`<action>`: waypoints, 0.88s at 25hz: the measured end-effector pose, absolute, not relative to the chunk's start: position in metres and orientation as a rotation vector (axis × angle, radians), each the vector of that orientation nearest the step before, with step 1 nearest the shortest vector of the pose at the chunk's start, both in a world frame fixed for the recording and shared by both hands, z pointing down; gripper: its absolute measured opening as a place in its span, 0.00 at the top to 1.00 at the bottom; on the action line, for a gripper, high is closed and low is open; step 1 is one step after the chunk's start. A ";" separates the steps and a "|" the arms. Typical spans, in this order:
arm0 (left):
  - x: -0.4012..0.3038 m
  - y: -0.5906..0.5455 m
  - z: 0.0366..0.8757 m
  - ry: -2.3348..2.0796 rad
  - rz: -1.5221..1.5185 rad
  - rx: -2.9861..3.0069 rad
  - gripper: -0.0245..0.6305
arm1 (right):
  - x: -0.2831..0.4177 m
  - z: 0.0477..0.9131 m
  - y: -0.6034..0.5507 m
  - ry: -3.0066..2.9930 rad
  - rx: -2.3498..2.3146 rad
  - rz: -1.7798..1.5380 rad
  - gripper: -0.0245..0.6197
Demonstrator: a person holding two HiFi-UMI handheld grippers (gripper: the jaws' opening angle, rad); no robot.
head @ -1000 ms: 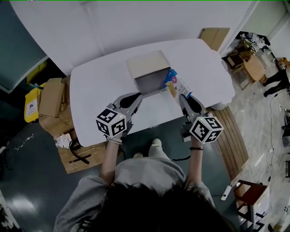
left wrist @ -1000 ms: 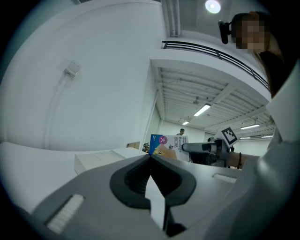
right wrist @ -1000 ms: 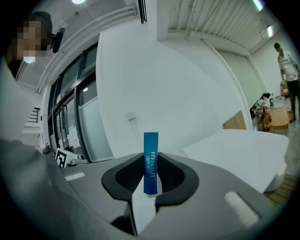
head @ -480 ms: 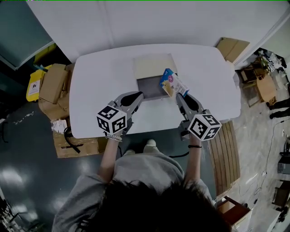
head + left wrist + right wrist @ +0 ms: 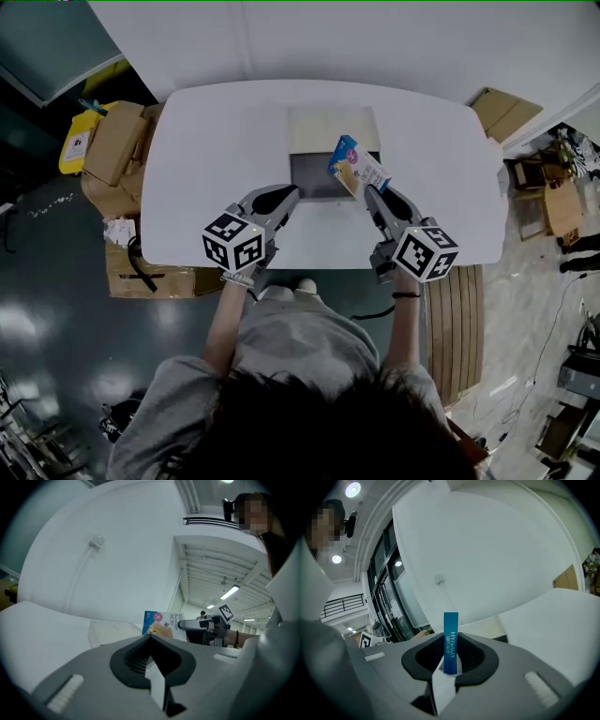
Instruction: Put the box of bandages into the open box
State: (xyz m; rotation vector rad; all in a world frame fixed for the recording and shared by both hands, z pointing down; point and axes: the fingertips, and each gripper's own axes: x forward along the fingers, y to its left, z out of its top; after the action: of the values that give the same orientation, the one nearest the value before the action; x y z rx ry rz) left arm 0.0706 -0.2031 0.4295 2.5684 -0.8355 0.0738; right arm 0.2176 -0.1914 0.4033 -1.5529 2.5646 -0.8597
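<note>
The bandage box (image 5: 355, 166), blue and white with printed faces, hangs tilted over the right edge of the open cardboard box (image 5: 330, 129) on the white table (image 5: 206, 169). My right gripper (image 5: 369, 191) is shut on its lower end. In the right gripper view its narrow blue side (image 5: 450, 641) stands upright between the pads. My left gripper (image 5: 290, 191) hovers at the open box's near left corner, jaws together and holding nothing. From the left gripper view I see the bandage box (image 5: 161, 623), the right gripper (image 5: 206, 626) behind it, and the pale open box (image 5: 112, 631).
Cardboard boxes (image 5: 114, 141) and a yellow container (image 5: 75, 146) are stacked on the floor left of the table. A slatted wooden bench (image 5: 455, 323) stands at the right. More flat cardboard (image 5: 506, 112) leans beyond the table's far right corner.
Both grippers have moved toward the open box and a little down. The bandage box has shifted left, from beside the open box to over its right edge.
</note>
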 end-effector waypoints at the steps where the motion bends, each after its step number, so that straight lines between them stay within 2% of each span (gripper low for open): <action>1: 0.070 -0.204 0.431 -0.841 0.079 2.560 0.97 | 0.217 0.405 -0.194 2.572 -1.542 -0.872 0.82; 22: 0.055 -0.224 0.477 -0.814 0.134 2.444 0.97 | 0.196 0.435 -0.235 2.502 -1.168 -1.271 0.82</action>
State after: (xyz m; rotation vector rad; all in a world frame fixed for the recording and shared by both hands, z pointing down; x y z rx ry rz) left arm 0.0554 -0.2237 0.4770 2.4440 -0.8144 0.1340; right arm 0.1957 -0.2352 0.4349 -1.1681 2.5016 -1.2705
